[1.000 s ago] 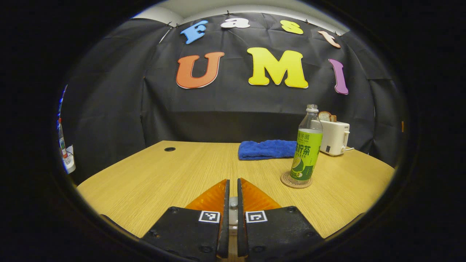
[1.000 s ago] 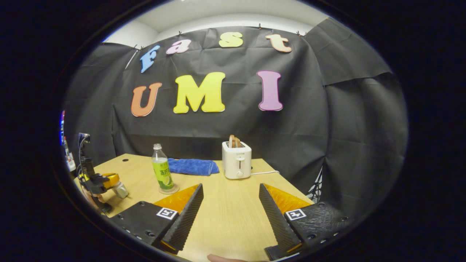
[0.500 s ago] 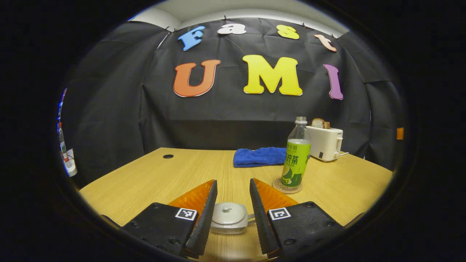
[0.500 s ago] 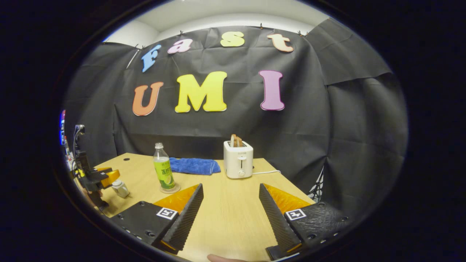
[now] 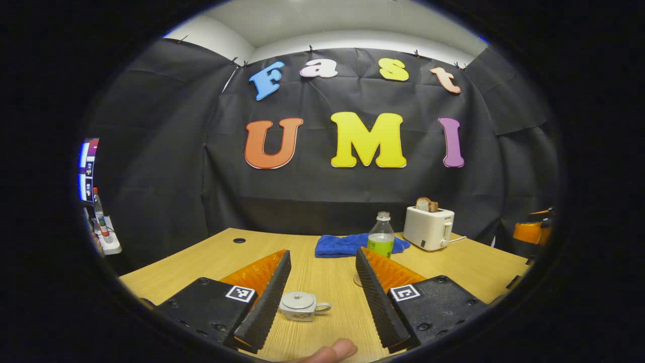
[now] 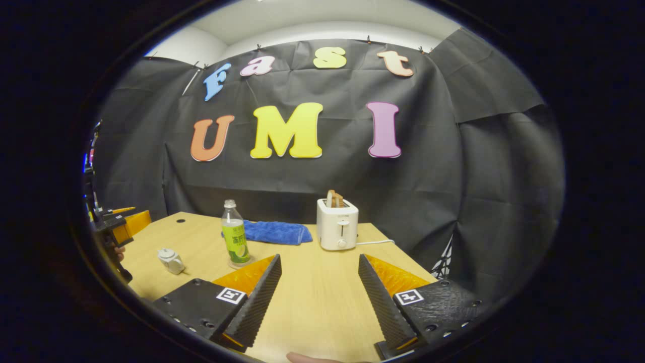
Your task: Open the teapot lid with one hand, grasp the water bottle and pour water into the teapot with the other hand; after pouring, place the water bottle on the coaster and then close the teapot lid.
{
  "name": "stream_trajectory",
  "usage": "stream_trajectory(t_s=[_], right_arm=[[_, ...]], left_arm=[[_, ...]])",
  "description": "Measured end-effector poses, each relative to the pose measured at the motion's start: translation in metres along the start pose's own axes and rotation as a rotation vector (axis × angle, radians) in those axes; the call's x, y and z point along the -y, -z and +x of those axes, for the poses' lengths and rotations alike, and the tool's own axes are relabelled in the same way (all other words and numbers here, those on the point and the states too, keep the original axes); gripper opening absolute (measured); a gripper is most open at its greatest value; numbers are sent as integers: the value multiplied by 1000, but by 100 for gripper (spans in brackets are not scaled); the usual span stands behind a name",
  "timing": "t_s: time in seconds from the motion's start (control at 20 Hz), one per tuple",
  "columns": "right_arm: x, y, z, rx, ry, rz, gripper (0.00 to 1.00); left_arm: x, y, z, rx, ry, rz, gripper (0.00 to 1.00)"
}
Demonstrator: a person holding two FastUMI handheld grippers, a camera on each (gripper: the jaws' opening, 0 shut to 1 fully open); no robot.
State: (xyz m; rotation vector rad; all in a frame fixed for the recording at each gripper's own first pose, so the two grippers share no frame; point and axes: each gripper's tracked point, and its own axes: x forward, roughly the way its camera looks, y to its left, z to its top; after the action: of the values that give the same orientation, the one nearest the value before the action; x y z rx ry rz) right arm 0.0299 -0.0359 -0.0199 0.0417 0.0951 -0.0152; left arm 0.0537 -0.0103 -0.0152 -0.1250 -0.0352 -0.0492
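Note:
A small white teapot [image 5: 302, 306] stands on the wooden table [image 5: 211, 259] with its lid on, a short way beyond my left gripper [image 5: 322, 254], which is open and holds nothing. The water bottle [image 5: 381, 238] with its green label stands upright behind the gripper's right finger, which hides its lower part. In the right gripper view the bottle [image 6: 235, 241] rests on a round coaster [image 6: 242, 263], the teapot [image 6: 170, 260] sits to its left, and the left gripper [image 6: 126, 222] hovers at the far left. My right gripper [image 6: 319, 262] is open over bare table.
A blue towel [image 6: 274, 233] lies behind the bottle, and a white toaster [image 6: 337, 229] with bread in it stands to the right, its cord trailing off. A fingertip [image 5: 332, 349] shows at the bottom of the left gripper view. The table has a cable hole [image 5: 239, 240] at back left.
My left gripper went from shut over the teapot's top to open, then drew back and up; the lidded teapot now sits farther off. The right gripper barely moved.

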Motion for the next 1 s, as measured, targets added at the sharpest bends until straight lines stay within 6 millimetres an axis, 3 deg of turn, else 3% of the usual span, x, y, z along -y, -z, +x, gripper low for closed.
stream_trajectory(t_s=[0.1, 0.15, 0.3, 0.4, 0.55, 0.65, 1.0], right_arm=[[-6, -1, -2, 4, -7, 2, 92], [-9, -3, -5, 9, -7, 2, 92], [-29, -1, -16, 13, -26, -13, 92], [-40, -6, -24, 30, -36, -28, 96], [-61, -12, -38, 68, -59, -31, 93], [-76, -15, -43, 96, -93, -42, 92], [-85, -2, -34, 68, -117, -40, 93]], left_arm=[[8, -8, -15, 4, 16, -13, 86], [10, -9, -24, 1, 19, -6, 100], [1, -16, -42, 22, -12, 21, 100], [2, -7, -53, -13, -10, 10, 99], [-2, -4, -67, -79, -17, -12, 99], [-1, -16, -70, -40, 7, -26, 100], [-4, -22, -78, -8, 14, 27, 100]])
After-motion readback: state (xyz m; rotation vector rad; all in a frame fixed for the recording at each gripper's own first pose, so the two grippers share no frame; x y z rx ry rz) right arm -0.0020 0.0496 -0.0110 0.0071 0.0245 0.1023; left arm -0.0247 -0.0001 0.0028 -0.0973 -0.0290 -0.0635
